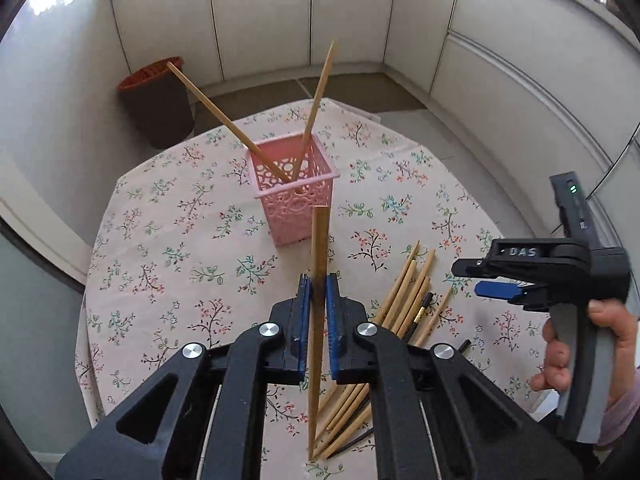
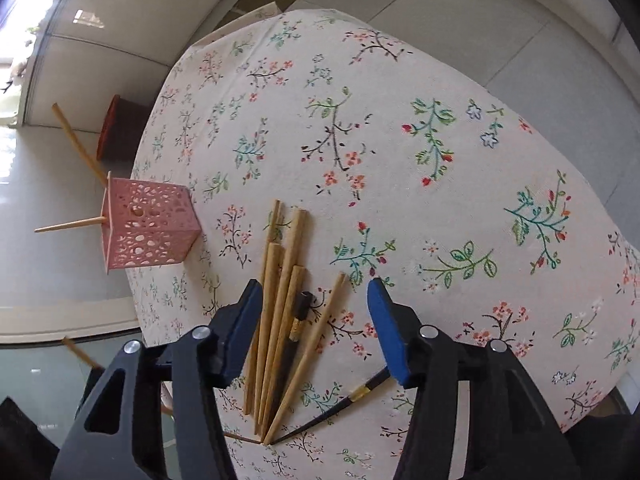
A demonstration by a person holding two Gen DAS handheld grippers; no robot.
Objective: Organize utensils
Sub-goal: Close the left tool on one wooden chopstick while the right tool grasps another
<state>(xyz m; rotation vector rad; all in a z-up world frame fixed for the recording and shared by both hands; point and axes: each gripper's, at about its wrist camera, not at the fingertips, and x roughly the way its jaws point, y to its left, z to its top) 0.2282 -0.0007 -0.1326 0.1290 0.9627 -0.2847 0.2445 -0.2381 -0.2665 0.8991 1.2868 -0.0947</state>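
A pink perforated basket (image 1: 294, 190) stands on the floral tablecloth with two wooden chopsticks (image 1: 316, 112) leaning out of it; it also shows in the right wrist view (image 2: 148, 228). My left gripper (image 1: 318, 286) is shut on a wooden chopstick (image 1: 319, 240), held upright above the table, nearer than the basket. A pile of several wooden chopsticks (image 2: 280, 312) and black chopsticks (image 2: 300, 308) lies on the cloth. My right gripper (image 2: 316, 292) is open just above the pile, its jaws to either side of it. It also shows in the left wrist view (image 1: 480, 280).
The table (image 2: 420, 140) is small with rounded edges and a floral cloth. A dark bin with an orange rim (image 1: 156, 100) stands on the floor beyond the table. White cabinet walls surround the area.
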